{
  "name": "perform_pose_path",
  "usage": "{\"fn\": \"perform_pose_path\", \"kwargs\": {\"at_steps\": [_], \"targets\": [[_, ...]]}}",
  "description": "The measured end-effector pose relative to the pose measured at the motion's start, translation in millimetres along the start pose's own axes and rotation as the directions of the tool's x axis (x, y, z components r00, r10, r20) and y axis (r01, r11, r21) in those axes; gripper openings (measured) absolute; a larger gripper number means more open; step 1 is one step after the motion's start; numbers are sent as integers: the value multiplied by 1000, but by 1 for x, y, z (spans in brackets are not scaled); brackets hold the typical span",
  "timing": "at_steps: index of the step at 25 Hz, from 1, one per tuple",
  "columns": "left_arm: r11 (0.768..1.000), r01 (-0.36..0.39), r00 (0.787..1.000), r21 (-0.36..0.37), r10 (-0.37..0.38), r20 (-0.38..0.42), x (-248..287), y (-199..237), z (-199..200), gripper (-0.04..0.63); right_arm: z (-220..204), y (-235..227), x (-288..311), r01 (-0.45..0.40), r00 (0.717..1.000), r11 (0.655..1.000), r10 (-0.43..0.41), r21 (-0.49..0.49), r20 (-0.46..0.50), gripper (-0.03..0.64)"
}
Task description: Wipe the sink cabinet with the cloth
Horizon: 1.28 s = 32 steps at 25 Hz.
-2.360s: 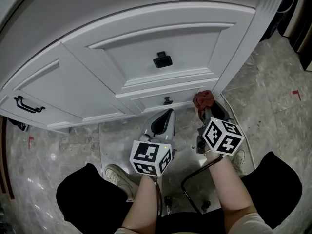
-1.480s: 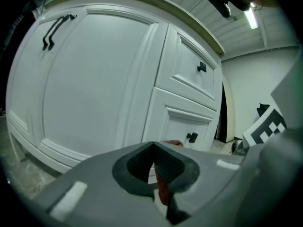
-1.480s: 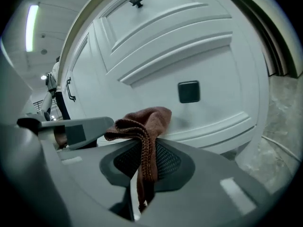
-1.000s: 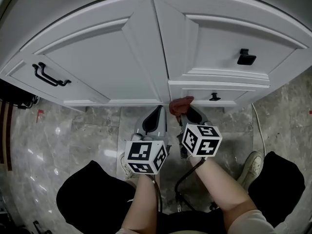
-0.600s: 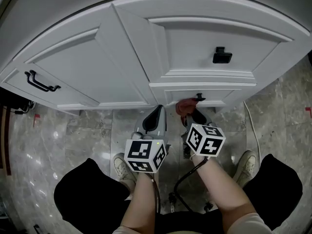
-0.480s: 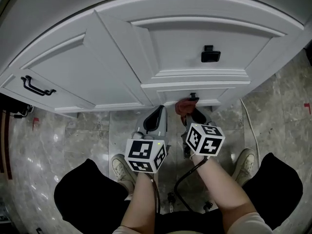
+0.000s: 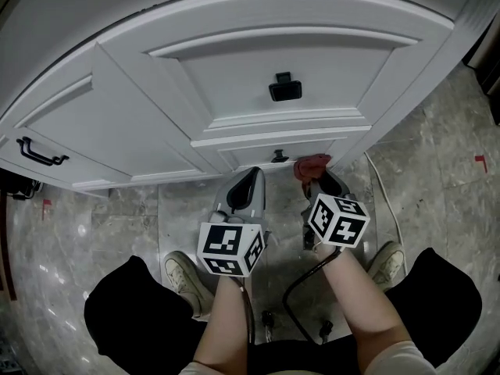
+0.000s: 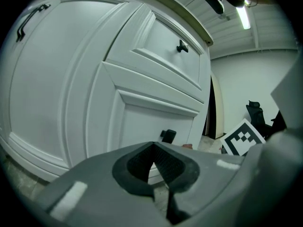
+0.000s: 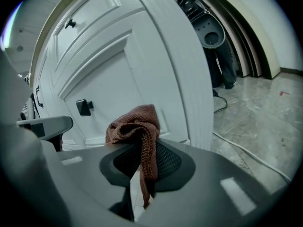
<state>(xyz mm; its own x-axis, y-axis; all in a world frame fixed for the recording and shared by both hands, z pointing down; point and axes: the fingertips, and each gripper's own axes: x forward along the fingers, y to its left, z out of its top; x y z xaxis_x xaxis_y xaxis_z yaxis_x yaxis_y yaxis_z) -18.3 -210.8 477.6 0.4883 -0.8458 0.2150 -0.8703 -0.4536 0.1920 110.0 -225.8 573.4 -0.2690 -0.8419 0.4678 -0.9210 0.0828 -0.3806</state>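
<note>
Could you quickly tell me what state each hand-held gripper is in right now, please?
Left hand-held gripper: closed, holding nothing.
Right hand-held gripper: closed on the cloth.

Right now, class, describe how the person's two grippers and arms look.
Both the left gripper and right gripper are grey plastic with black ribbed pads inside the tongs. Each carries a white cube of black square markers. A black cable loops below the right one.
</note>
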Motion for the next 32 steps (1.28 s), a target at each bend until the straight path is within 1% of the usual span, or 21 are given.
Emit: {"fn": "perform_pose_path", "kwargs": {"at_steps": [3, 7, 10, 13, 15, 17, 21, 23, 27, 32], "targets": [[1000, 20, 1000, -1, -20, -3, 4, -14, -5, 0, 7, -25, -8, 48, 999, 999, -49, 11, 14, 95], [1000, 26, 1000, 10, -26, -13, 5, -21, -7, 0, 13, -58, -19, 125, 992, 991, -126, 49, 19, 94], [1000, 19, 1000, 15, -19, -12, 1, -19, -4, 0, 18, -60, -24, 134, 991, 989, -135, 68, 18, 94], [1000, 8, 1000, 11, -8, 7, -7, -17, 7, 0, 26, -42, -35, 105, 993, 993, -108, 57, 47, 94], [1000, 8, 1000, 16, -8, 27, -14, -19, 17, 0, 37, -22, -46, 76, 994, 997, -78, 18, 83, 94], [1000, 9, 999, 29, -11, 54, -25, -24, 31, 0, 54, 1, -61, 45, 990, 998, -39, -41, 138, 94], [999, -2, 991, 40, -3, 131, -57, -38, 59, 0, 91, 42, -100, 16, 963, 985, 31, -173, 266, 94], [999, -7, 987, 51, -1, 162, -76, -47, 70, 0, 100, 59, -120, 12, 949, 976, 58, -218, 311, 93], [996, -8, 977, 83, -10, 214, -117, -70, 90, 0, 97, 85, -163, -17, 933, 968, 106, -252, 344, 94], [989, -5, 967, 148, -33, 253, -166, -105, 104, 0, 79, 106, -214, -59, 928, 952, 164, -301, 335, 94]]}}
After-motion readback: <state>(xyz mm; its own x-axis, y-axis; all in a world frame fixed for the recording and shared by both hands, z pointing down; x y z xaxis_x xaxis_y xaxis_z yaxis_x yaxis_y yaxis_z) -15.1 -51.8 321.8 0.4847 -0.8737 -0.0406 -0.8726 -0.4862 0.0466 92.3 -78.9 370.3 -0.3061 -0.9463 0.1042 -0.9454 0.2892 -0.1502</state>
